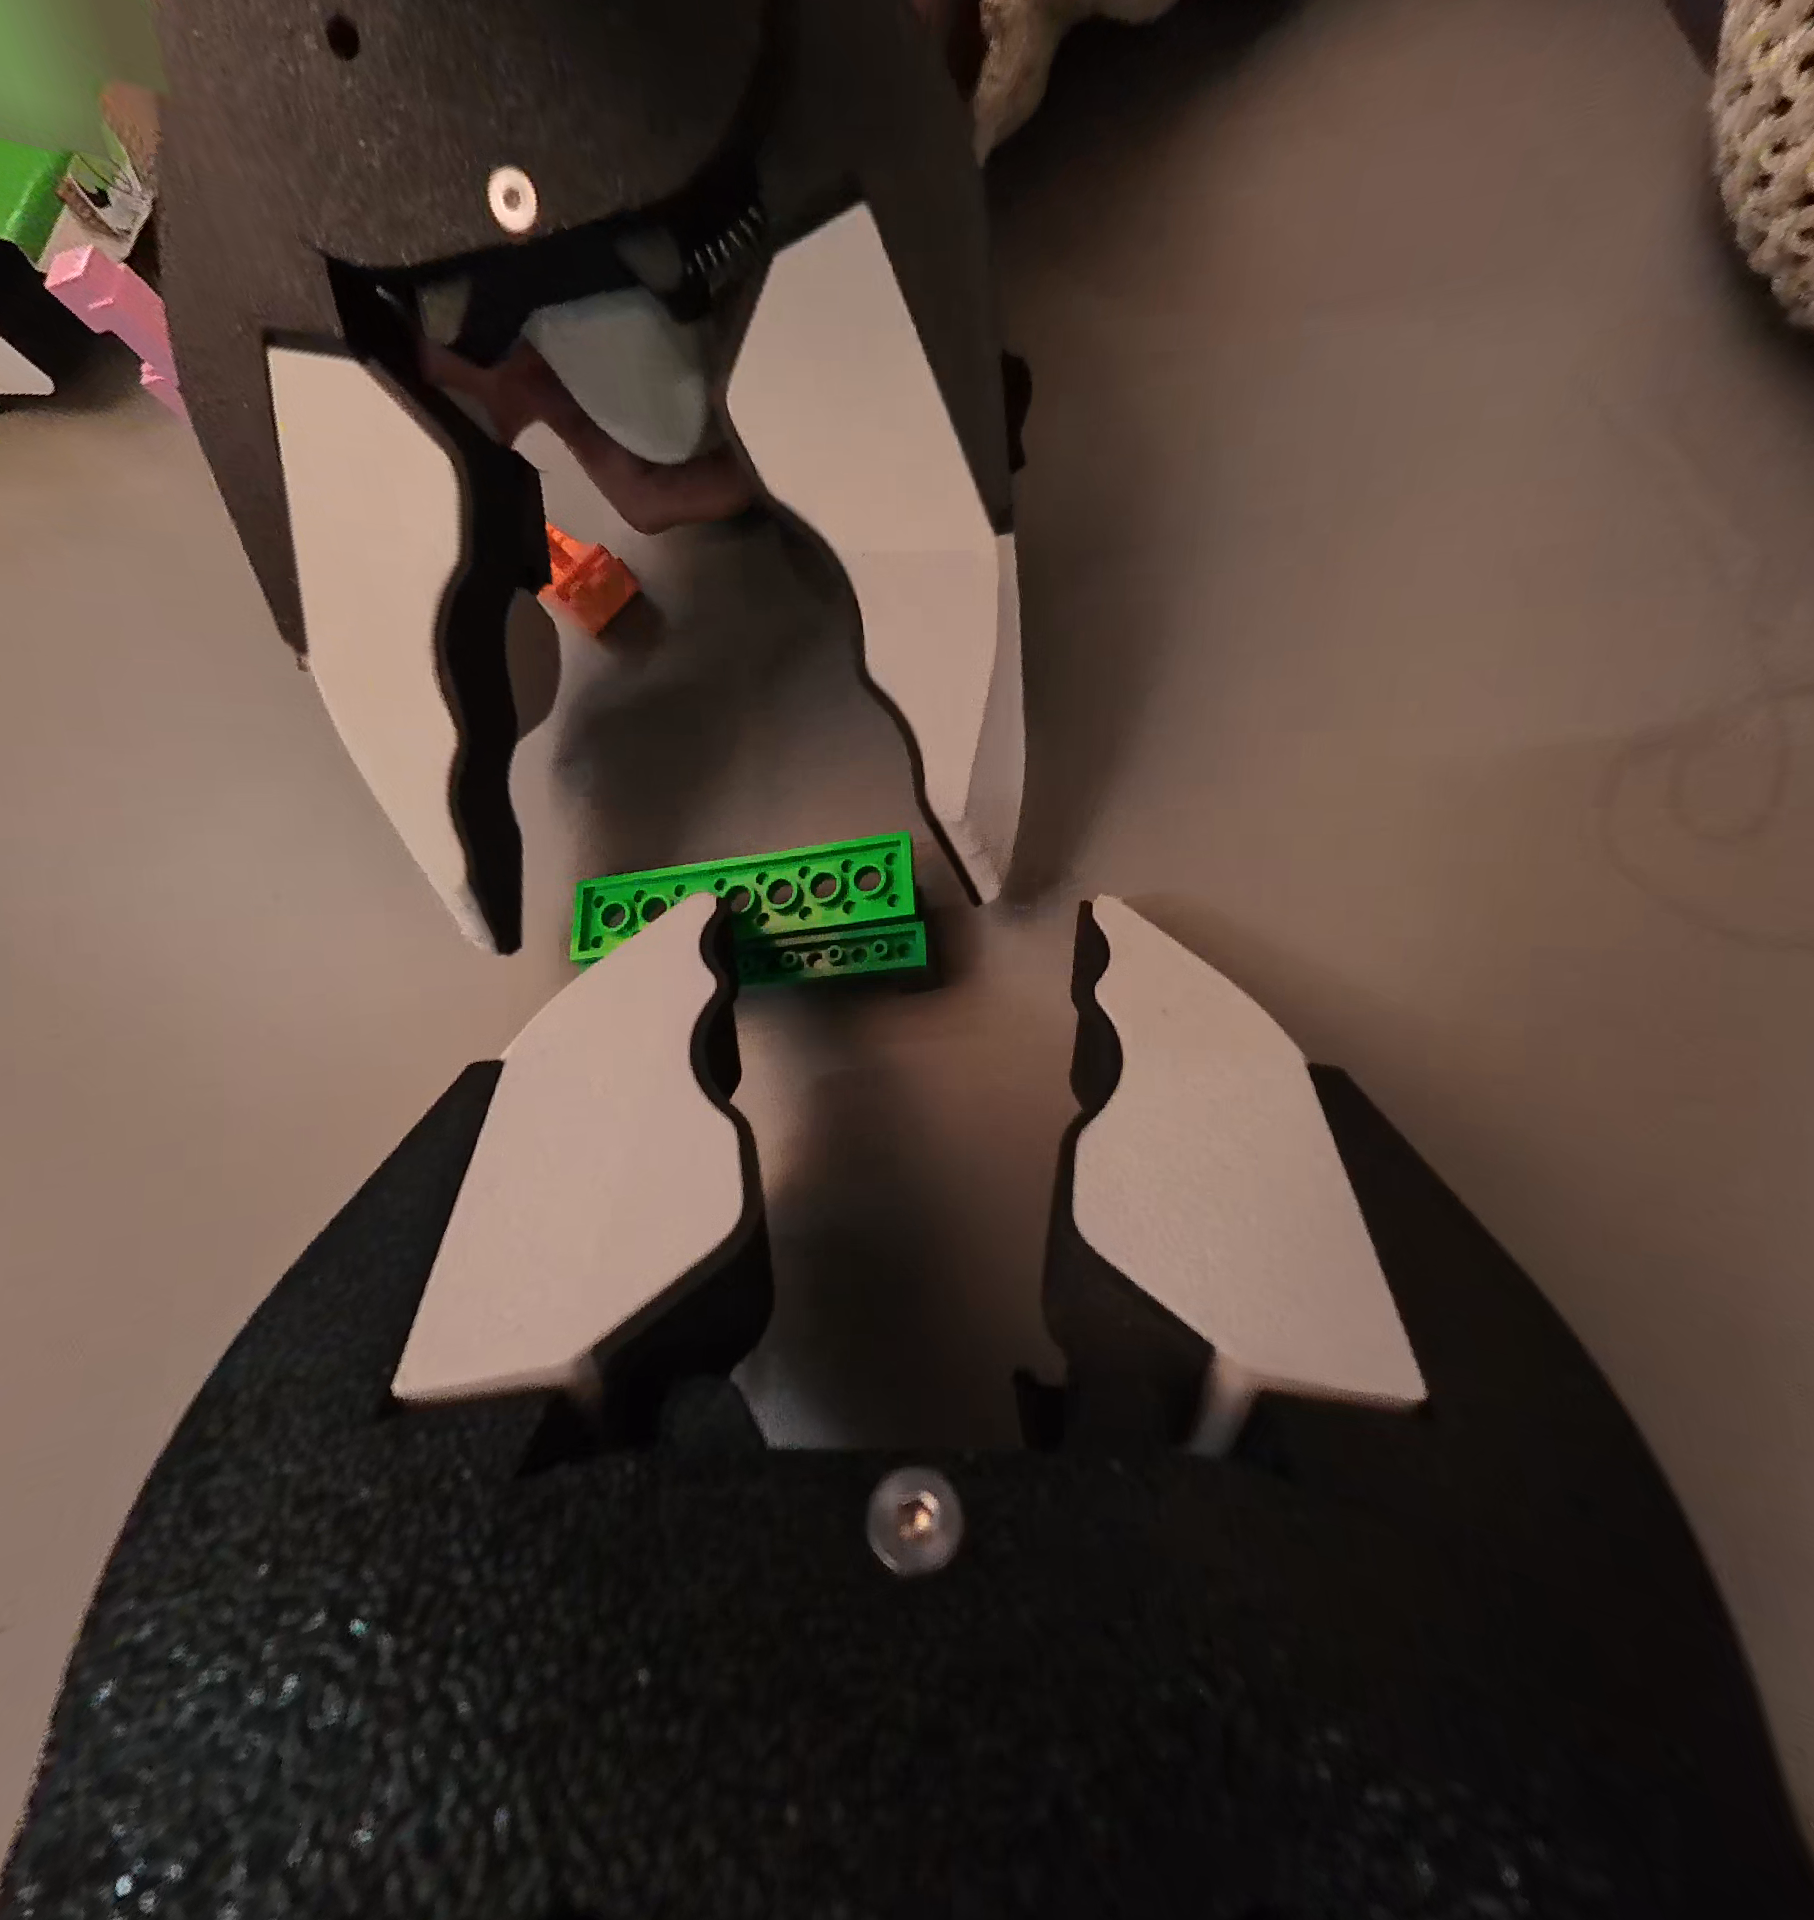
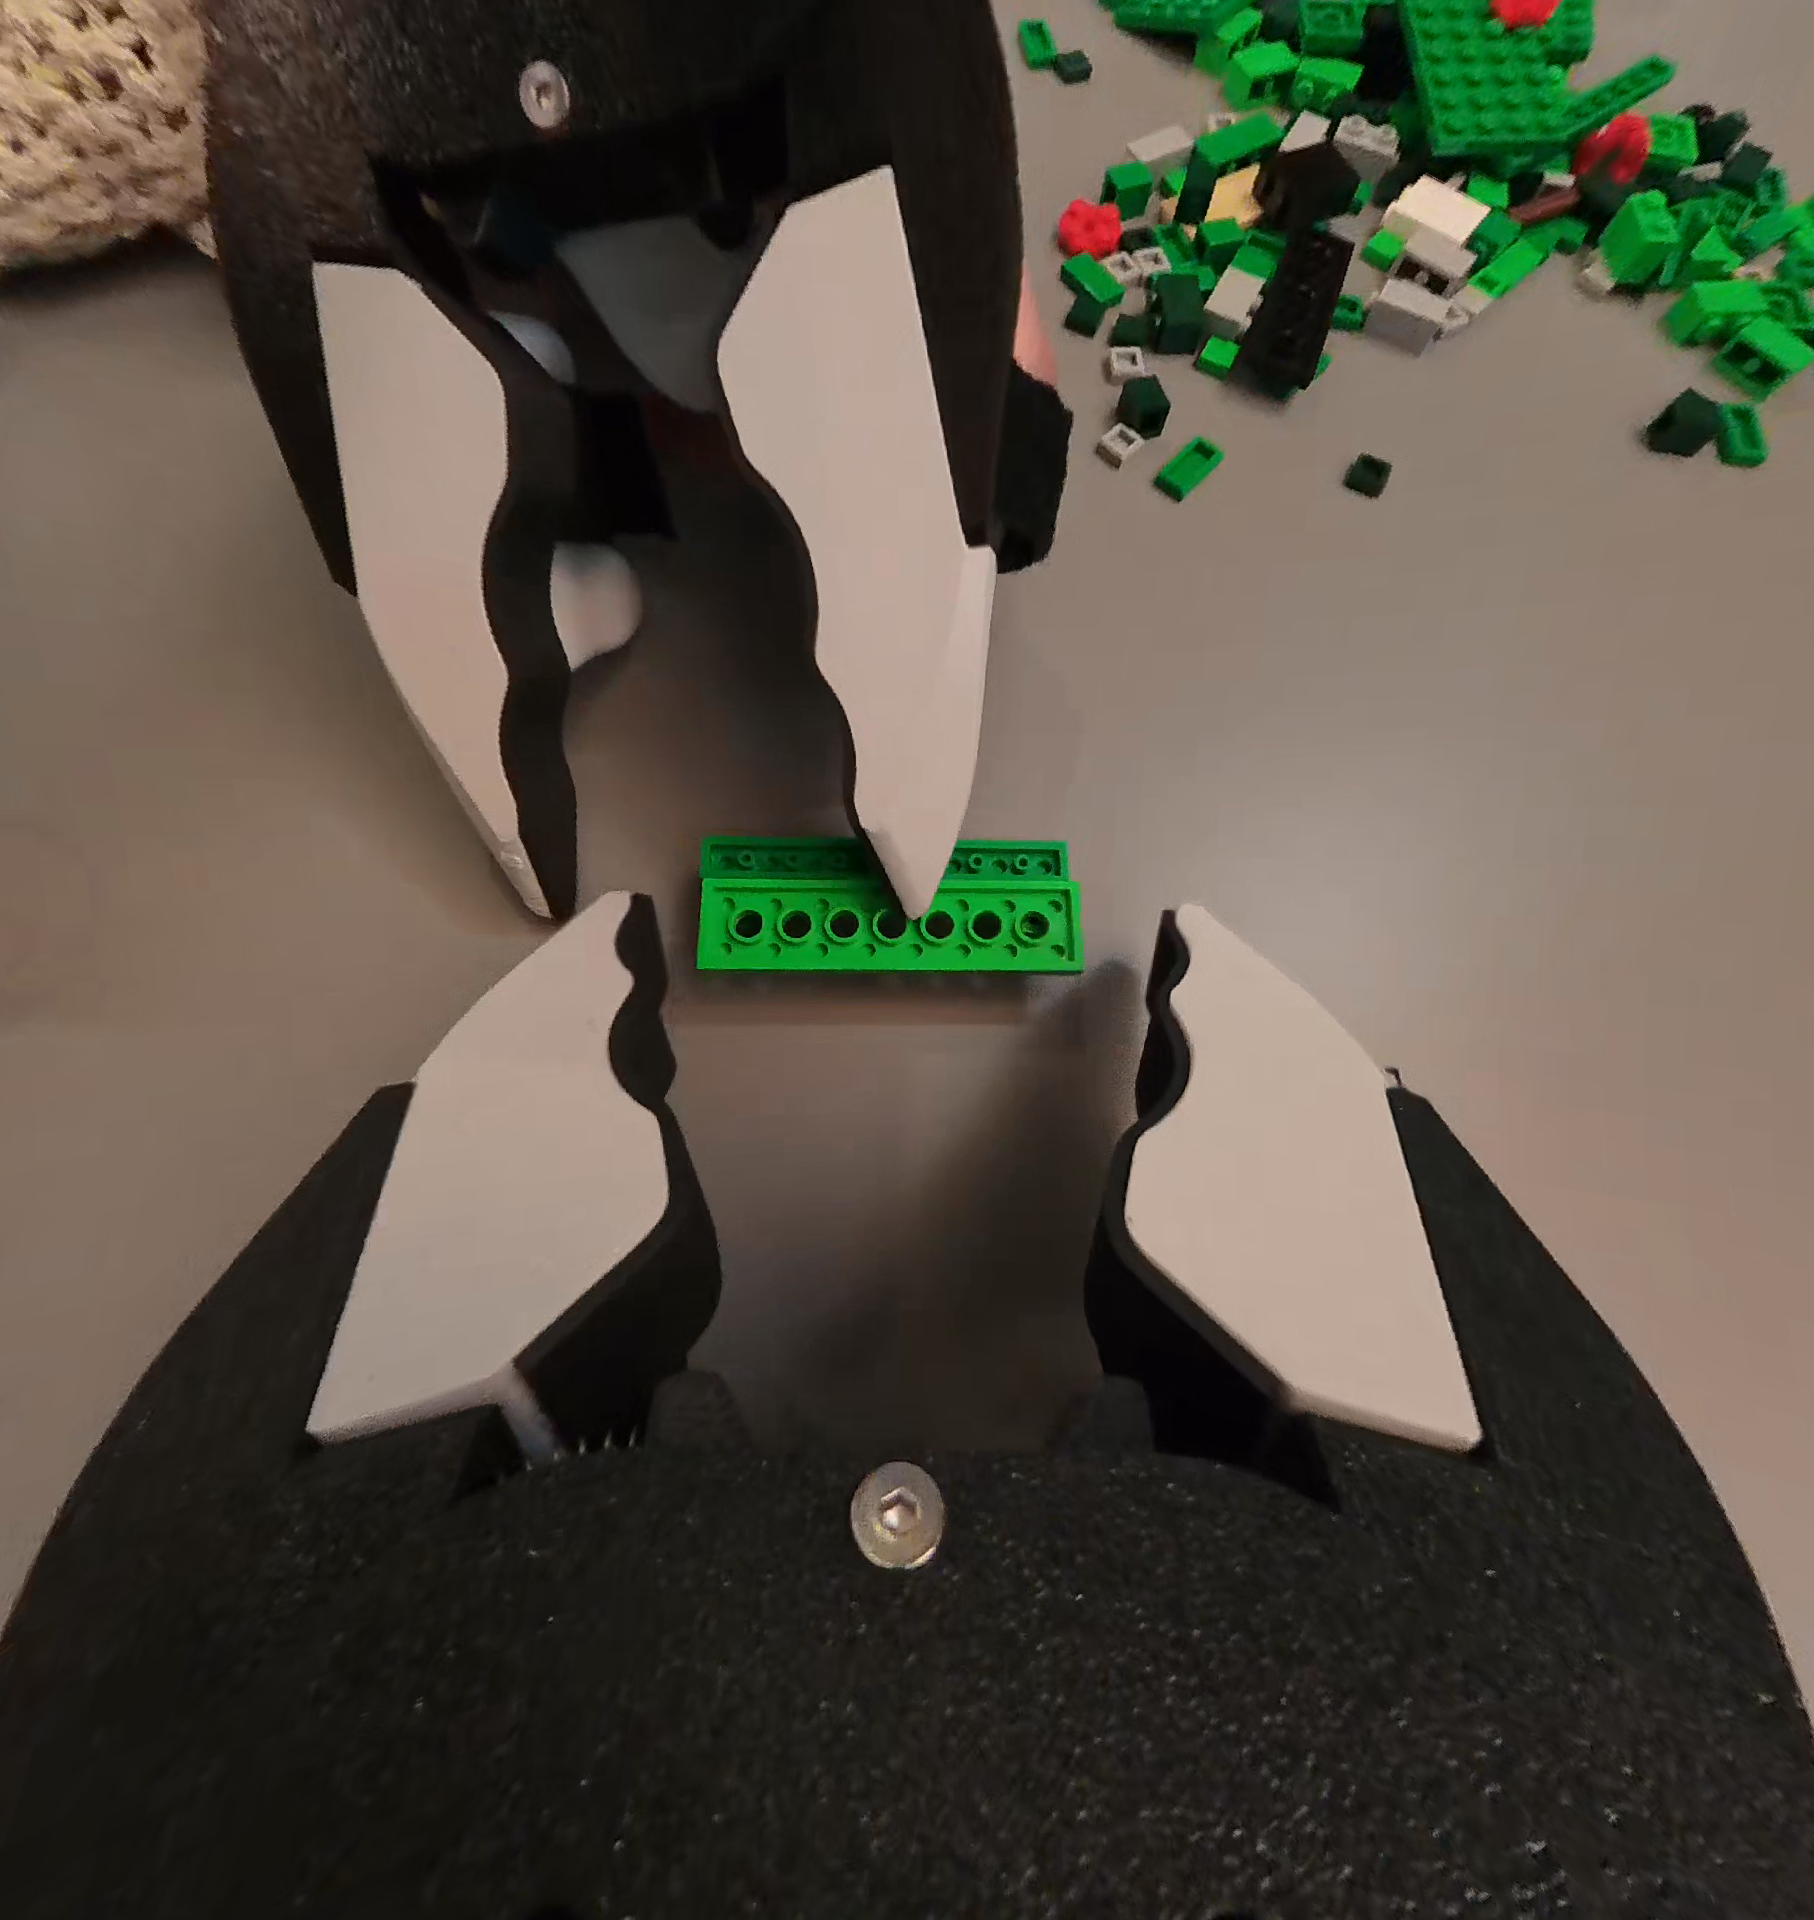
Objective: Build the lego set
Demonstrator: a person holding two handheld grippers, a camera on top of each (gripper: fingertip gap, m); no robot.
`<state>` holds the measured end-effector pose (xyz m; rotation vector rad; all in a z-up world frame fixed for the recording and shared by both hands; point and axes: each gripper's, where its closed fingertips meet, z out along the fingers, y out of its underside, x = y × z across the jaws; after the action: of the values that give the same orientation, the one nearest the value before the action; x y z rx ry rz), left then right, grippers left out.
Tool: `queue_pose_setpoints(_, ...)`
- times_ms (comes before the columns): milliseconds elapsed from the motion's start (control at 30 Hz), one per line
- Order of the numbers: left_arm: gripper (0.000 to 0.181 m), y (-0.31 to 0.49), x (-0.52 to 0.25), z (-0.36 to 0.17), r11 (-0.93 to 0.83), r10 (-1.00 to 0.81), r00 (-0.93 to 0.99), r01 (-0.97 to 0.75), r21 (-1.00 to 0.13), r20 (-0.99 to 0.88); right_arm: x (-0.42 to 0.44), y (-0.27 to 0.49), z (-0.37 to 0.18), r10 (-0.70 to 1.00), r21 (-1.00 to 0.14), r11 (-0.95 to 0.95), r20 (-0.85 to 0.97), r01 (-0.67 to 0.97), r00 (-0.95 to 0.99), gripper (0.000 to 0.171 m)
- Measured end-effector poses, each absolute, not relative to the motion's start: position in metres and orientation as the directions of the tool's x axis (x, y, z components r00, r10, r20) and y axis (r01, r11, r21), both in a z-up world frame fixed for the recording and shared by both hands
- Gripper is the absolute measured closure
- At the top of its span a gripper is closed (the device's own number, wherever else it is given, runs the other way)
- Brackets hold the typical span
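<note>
Two bright green Lego plates lie upside down, side by side, on the grey table (image 2: 1402, 727): a wide one (image 2: 1028, 945) and a narrow one (image 2: 1017, 862). In the left wrist view the wide plate (image 1: 841, 883) is the farther one and the narrow plate (image 1: 851, 954) the nearer. My left gripper (image 1: 903, 920) is open and empty; one fingertip (image 2: 918, 894) rests on the wide plate. My right gripper (image 2: 903, 920) is open and empty just short of the plates. The two grippers face each other across the plates, tips nearly meeting.
A pile of loose green, grey, black and red bricks (image 2: 1454, 208) lies at the far right of the right wrist view. A cream crocheted item (image 1: 1796, 177) sits at the table's edge. An orange brick (image 1: 586, 587) and a pink and green box (image 1: 103, 301) lie beyond the right gripper.
</note>
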<state>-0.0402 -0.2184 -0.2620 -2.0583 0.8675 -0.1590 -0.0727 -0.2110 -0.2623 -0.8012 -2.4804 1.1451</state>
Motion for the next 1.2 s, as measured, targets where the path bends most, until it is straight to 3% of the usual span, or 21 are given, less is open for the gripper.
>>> queue_pose_setpoints(367, 0.120, -0.219, -0.040, -0.262, -0.376, -0.633, 0.750, -0.516, -0.770, -0.194, -0.075, -0.219, -0.265, 0.580, -0.753, 0.551, 0.035, 0.360, -0.814, 0.098)
queue_pose_setpoints(1200, 0.121, -0.219, -0.040, -0.263, -0.375, -0.630, 0.752, -0.514, -0.771, -0.195, -0.067, -0.205, -0.262, 0.568, -0.764, 0.544, 0.031, 0.347, -0.823, 0.099)
